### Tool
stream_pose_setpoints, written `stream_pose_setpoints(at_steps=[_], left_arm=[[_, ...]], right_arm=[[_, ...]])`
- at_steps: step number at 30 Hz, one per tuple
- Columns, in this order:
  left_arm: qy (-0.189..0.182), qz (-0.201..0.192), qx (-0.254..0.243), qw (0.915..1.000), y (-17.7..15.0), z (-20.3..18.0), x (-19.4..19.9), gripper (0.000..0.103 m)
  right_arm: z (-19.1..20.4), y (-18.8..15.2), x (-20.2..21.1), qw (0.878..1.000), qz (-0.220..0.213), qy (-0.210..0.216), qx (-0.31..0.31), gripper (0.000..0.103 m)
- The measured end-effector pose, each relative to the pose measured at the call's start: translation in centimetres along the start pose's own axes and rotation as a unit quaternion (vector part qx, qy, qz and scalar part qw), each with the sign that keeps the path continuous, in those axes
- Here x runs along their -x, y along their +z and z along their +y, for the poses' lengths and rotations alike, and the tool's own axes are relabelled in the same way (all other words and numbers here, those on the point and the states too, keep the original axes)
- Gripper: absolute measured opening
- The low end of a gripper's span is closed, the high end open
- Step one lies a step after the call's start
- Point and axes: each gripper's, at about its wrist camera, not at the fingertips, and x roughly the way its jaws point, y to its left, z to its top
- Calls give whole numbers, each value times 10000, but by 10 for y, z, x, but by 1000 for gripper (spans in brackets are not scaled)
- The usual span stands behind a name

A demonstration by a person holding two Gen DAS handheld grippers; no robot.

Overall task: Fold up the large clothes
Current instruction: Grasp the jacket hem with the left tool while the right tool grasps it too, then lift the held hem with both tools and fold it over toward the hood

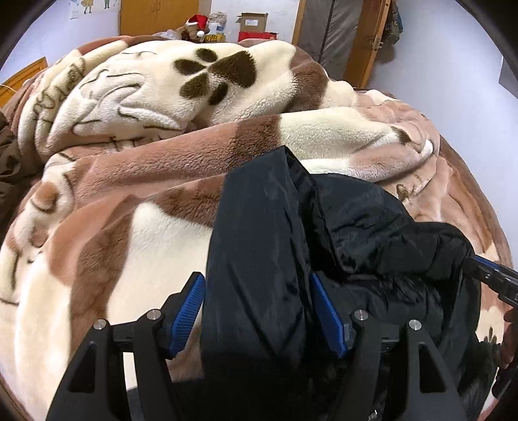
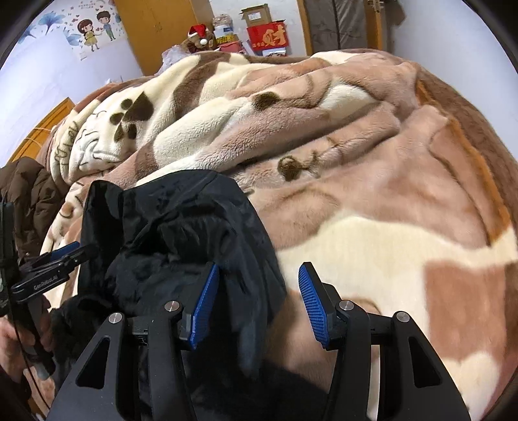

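Note:
A black padded jacket lies bunched on a plush cream-and-brown blanket that covers a bed. My left gripper has a thick fold of the jacket filling the space between its blue pads, and both pads touch the cloth. In the right wrist view the same jacket lies at the lower left. My right gripper stands open over its edge: cloth hangs against the left pad, and blanket shows in front of the right pad. Each gripper appears at the side of the other's view.
A brown puffer garment lies at the bed's left side. A hand holds the left gripper's handle. Boxes, a stuffed toy in a Santa hat and wooden wardrobe doors stand beyond the bed. The blanket spreads wide to the right.

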Motion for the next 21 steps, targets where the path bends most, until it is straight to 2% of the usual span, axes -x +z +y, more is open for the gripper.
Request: stream_pose_setpoints(at_steps=[1,2,3,4,6,12,18,21], left_arm=[[-83,-19,29,10000,-1,1,-2,31],[-127,55,60,9999,-3,1,-5,20],[-135,64,81,9999,-4,2,-4,10],[-164,-33,62,9998,-7,2,1,6],[-168,-245,7,9996,-10,2,17,4],[-560,-791,259,9950,-27,19,98,3],[-854,-1049,379,9901,-71,33,170,3],[-896,-975,449,9902,-107,39,189,4]], right_arm=[[1,2,-5,10000,82,-22,32,52],[3,3,-10,9998,167,-32,95,50],[5,3,-10,9998,163,-2,138,22],[8,2,-7,9998,142,55,151,8],[15,-2,10,9997,-75,36,251,8],[27,-30,92,9968,-721,258,249,7],[47,-93,172,9925,-1080,481,296,7],[52,-131,186,9933,-1003,548,168,7]])
